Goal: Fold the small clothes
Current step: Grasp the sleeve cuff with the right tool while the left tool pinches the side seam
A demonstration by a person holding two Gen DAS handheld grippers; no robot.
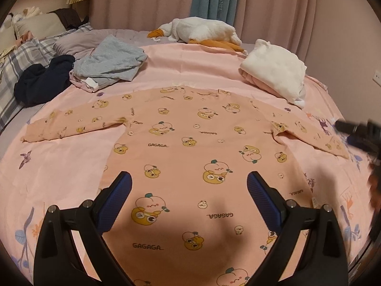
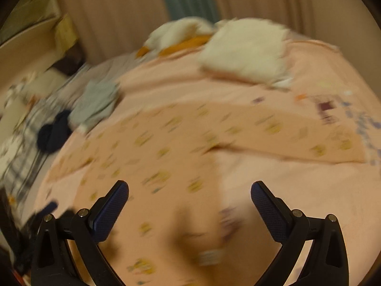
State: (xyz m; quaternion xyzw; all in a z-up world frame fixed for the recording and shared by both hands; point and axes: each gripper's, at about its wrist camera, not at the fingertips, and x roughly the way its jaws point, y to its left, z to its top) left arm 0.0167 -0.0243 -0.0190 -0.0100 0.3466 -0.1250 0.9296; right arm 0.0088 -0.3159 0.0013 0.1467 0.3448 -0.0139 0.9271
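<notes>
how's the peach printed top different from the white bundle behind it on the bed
The peach printed top lies spread flat with both sleeves out, unfolded; the white bundle is folded into a thick stack. The top carries cartoon prints and GAGAGA lettering; the bundle is plain white, with a pink layer underneath. The top sits just ahead of the open left gripper; the bundle lies farther back near the plush goose. Both rest on the pink sheet.

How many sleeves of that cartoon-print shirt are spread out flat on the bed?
2. The left sleeve stretches toward the dark clothes, and the right sleeve stretches toward the bed's right edge. Neither is folded in yet.
</notes>
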